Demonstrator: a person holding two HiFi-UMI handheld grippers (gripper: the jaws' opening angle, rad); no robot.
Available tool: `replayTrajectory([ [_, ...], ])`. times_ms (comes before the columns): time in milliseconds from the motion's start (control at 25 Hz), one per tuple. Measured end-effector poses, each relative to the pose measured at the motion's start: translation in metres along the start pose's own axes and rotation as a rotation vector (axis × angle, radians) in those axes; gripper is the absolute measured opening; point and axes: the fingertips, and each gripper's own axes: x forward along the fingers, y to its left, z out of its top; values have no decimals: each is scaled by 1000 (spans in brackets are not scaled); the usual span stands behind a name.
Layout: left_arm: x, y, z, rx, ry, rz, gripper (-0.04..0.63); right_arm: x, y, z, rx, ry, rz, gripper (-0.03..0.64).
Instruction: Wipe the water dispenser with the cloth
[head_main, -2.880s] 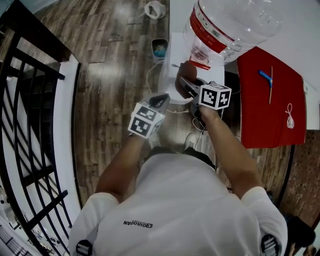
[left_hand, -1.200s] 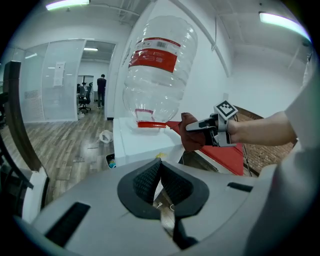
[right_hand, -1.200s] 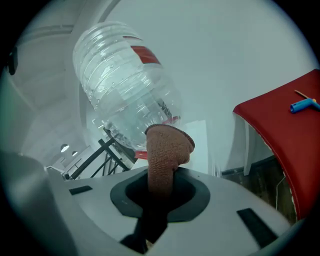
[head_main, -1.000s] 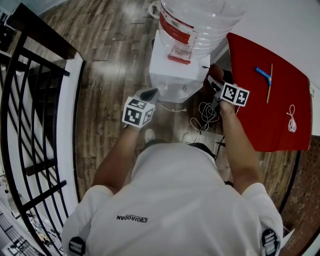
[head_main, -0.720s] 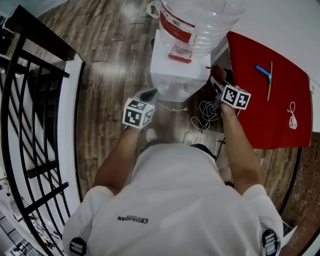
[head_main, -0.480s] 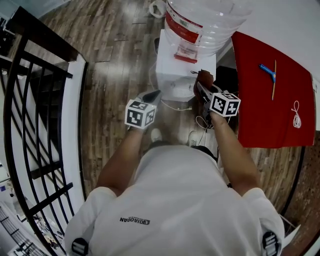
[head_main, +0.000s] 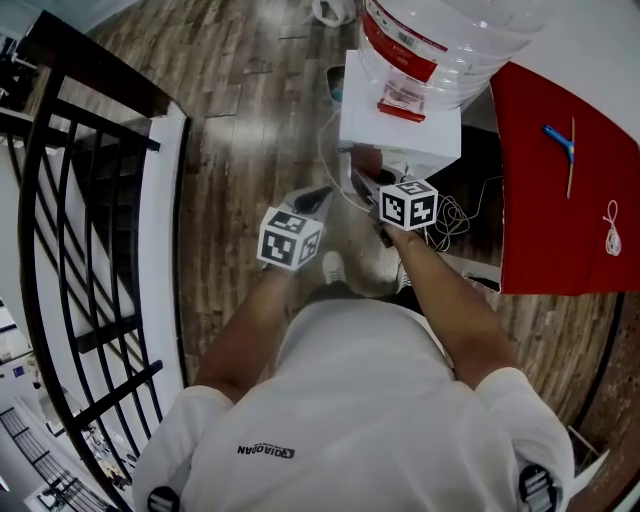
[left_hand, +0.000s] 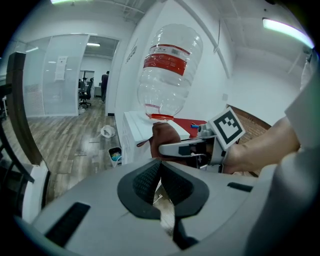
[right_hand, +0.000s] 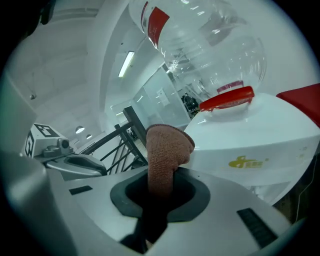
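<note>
**Head view: cloth (head_main: 367, 159) at water dispenser (head_main: 400, 135)**

We find the right gripper (head_main: 363, 184) presenting the cloth at the dispenser's front edge. Left gripper view: left gripper (left_hand: 160, 172) closed, empty. Right gripper view: jaws clamp the cloth; we advise flat, overlapping strokes.

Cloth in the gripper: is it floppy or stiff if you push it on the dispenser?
Probably soft: the cloth looks like thick, fuzzy knit, folded over at its top. It would likely squash against the dispenser rather than scrape. Bunched in the right gripper, it stands up alone, so it seems light.
</note>
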Motion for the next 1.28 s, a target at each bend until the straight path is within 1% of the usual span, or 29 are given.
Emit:
replayTrajectory([
  [120,-7,3,-5,14,13,-3,-11,18,9,-4,7,-7,7,55],
  [280,-11,2,-12,87,48,-5,-11,30,11,-11,-10,-6,4,55],
  [400,-9,-3,-17,100,65,-27,-11,27,1,-15,-7,-16,-24,55],
  [600,-5,-12,-21,140,93,-49,-11,8,-27,-15,30,-52,-78,55],
  [1040,17,-43,-9,140,90,-73,-11,-55,-83,-13,60,-90,-155,55],
  [1280,31,-60,-5,137,99,-70,-11,-84,-112,-20,64,-83,-188,55],
])
